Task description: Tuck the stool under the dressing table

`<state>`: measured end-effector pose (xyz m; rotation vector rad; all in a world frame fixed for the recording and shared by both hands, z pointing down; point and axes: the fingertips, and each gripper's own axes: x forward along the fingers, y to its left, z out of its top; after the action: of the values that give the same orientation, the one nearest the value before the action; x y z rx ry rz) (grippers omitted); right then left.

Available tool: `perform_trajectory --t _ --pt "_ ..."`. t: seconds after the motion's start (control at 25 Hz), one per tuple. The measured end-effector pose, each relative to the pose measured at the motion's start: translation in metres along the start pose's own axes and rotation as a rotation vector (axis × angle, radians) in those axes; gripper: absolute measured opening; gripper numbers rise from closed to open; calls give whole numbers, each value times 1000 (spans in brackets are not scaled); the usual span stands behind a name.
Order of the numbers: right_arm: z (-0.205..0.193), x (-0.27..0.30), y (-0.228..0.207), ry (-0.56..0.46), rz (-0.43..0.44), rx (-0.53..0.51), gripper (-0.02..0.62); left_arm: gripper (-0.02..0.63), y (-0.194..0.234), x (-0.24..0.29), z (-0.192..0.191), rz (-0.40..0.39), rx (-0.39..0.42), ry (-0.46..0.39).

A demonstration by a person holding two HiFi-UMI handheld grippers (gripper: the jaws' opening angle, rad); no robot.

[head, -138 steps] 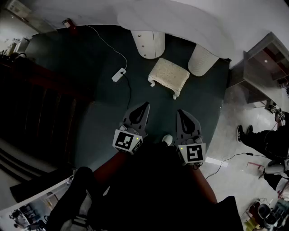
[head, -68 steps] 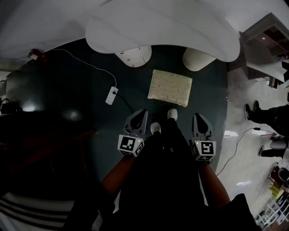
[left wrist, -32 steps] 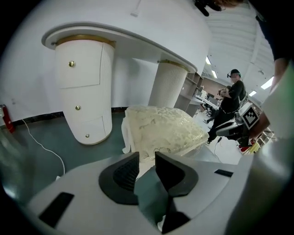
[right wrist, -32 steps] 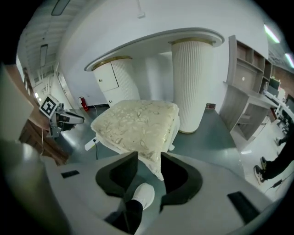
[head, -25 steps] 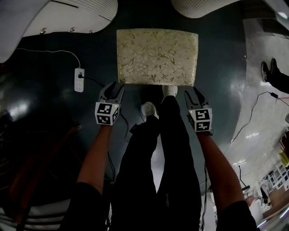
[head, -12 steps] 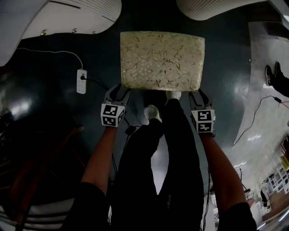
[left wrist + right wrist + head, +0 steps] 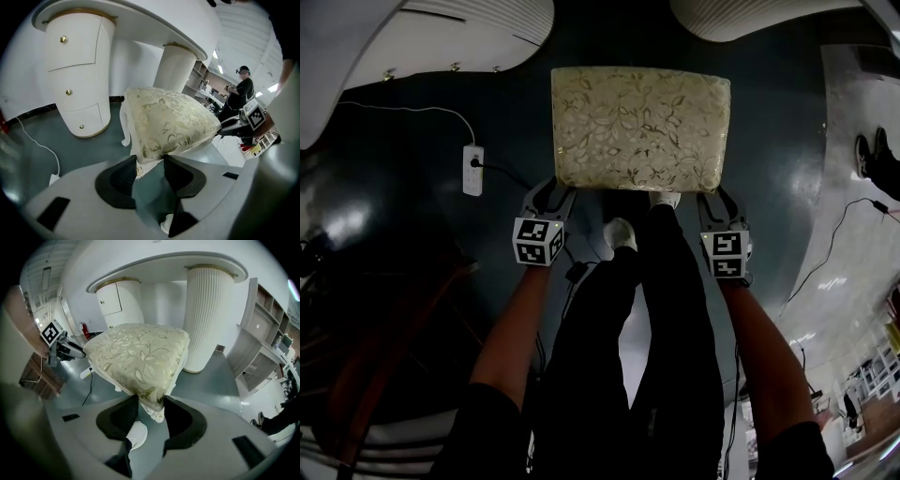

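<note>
Stool stands on the floor just short of the dressing table, not yet tucked, its near corners between wide, unclamped jaws: left gripper just narrowing slightly, right gripper just opening wider.

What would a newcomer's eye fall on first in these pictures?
The cream, leaf-patterned stool on the dark floor, in front of the white dressing table at the top. Next, the left gripper and right gripper, each with a near corner of the seat between open jaws; the left's have just closed slightly, the right's have been opening.
</note>
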<state>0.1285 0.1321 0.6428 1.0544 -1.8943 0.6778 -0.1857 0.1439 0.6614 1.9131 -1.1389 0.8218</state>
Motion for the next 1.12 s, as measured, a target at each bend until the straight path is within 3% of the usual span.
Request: perform_trajectory --t 0.16,0.36,0.68,0.96,1.12 --pt "1 3 -2 -8 3 7 177 189 -1 1 -5 46 -65 -3" --pt "-7 6 2 -28 -4 46 178 189 3 4 -3 64 -21 46" --pt "-9 7 4 -25 30 71 178 188 7 5 -3 132 -15 104" --pt "-10 4 5 40 139 -57 177 189 4 0 -6 154 -25 116" --pt "-3 9 -2 -8 103 -42 177 189 6 4 1 143 -22 79"
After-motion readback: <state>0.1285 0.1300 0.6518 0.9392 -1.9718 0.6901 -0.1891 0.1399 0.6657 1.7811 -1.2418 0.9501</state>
